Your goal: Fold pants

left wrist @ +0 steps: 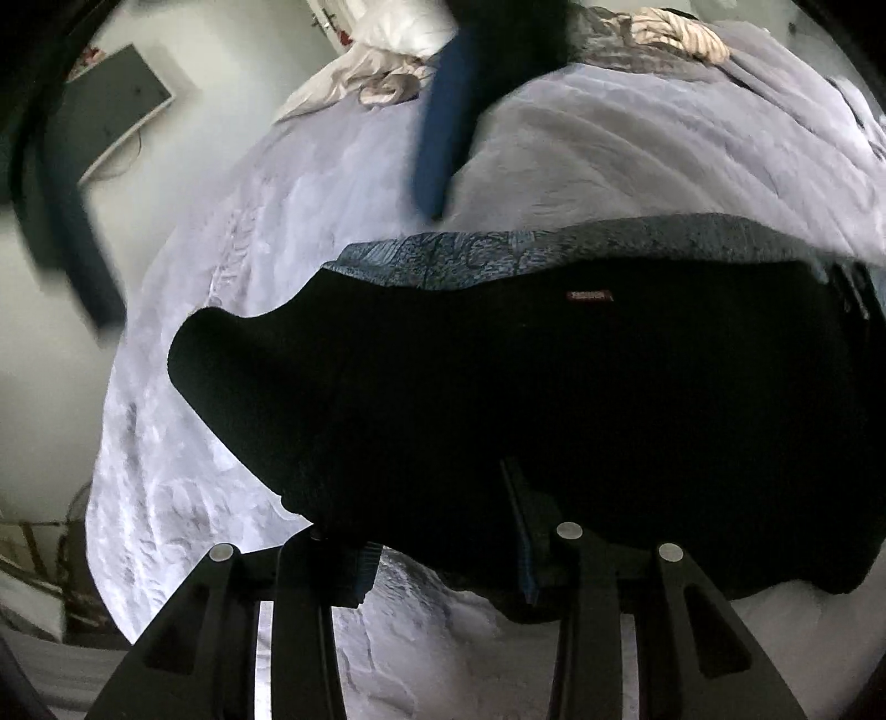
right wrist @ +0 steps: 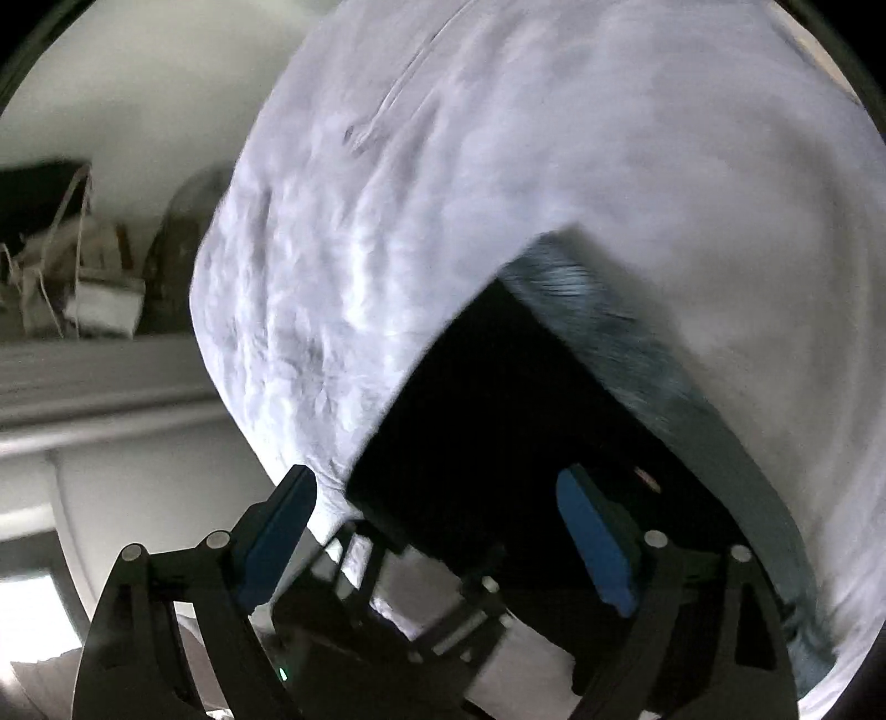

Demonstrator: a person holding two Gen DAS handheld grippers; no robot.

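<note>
The black pants (left wrist: 526,399) lie across the pale quilted bed (left wrist: 221,387), with a small red label (left wrist: 591,296) near their far edge. A blue-grey patterned strip (left wrist: 498,249) runs along that edge. My left gripper (left wrist: 443,543) is at the pants' near edge, shut on the black cloth, which covers its fingertips. A blurred blue finger of the right gripper (left wrist: 443,127) hangs over the bed beyond the pants. In the right wrist view my right gripper (right wrist: 437,476) is open over a corner of the pants (right wrist: 526,399). Its blue pads (right wrist: 282,531) touch nothing. The left gripper (right wrist: 387,598) shows below it.
Crumpled clothes (left wrist: 681,33) are heaped at the bed's far end. Left of the bed is pale floor with a dark framed panel (left wrist: 122,105). Bags and boxes (right wrist: 83,277) sit on a ledge beside the bed (right wrist: 443,194).
</note>
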